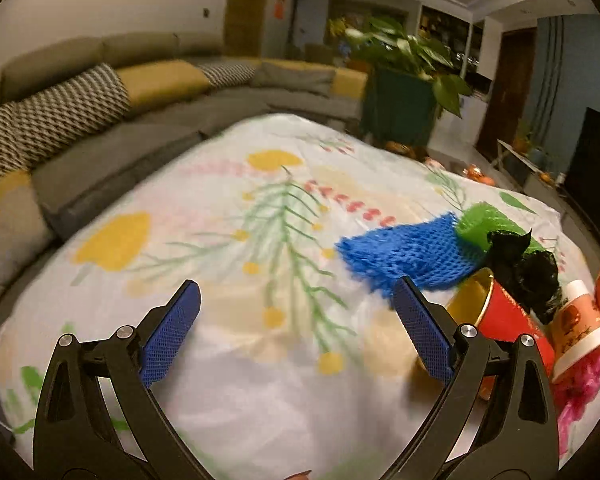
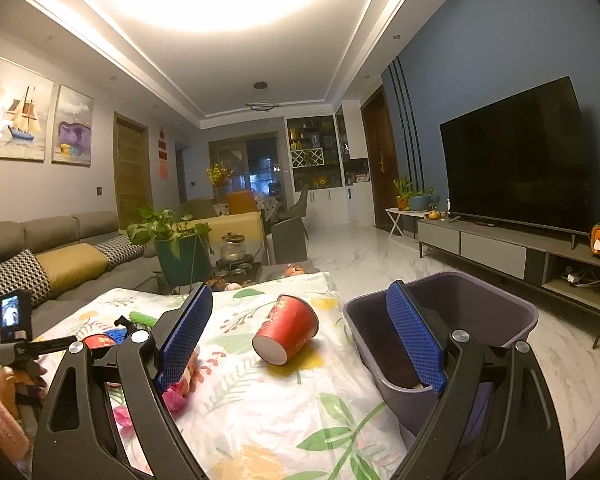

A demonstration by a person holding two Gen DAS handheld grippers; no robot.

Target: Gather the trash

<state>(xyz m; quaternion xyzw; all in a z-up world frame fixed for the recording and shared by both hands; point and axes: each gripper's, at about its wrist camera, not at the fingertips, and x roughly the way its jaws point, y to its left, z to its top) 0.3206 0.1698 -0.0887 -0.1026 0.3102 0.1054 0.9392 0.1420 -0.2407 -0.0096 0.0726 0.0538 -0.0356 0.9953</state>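
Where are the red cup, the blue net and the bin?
red cup [image 2: 290, 330], right wrist view, on its red side wall
blue net [image 1: 404, 254], left wrist view, on the middle of the mesh
bin [image 2: 456, 304], right wrist view, on its inner back wall

Foam fruit nets: two, one blue net [image 1: 404, 256] and one green net [image 1: 480, 226], touching at the table's far right. Red paper cups: one tipped cup [image 1: 504, 312] beside them; black crumpled bag [image 1: 532, 276]: one. Grey bin [image 2: 440, 320]: one, at the table's right edge; floral tablecloth [image 1: 260, 240]: one.
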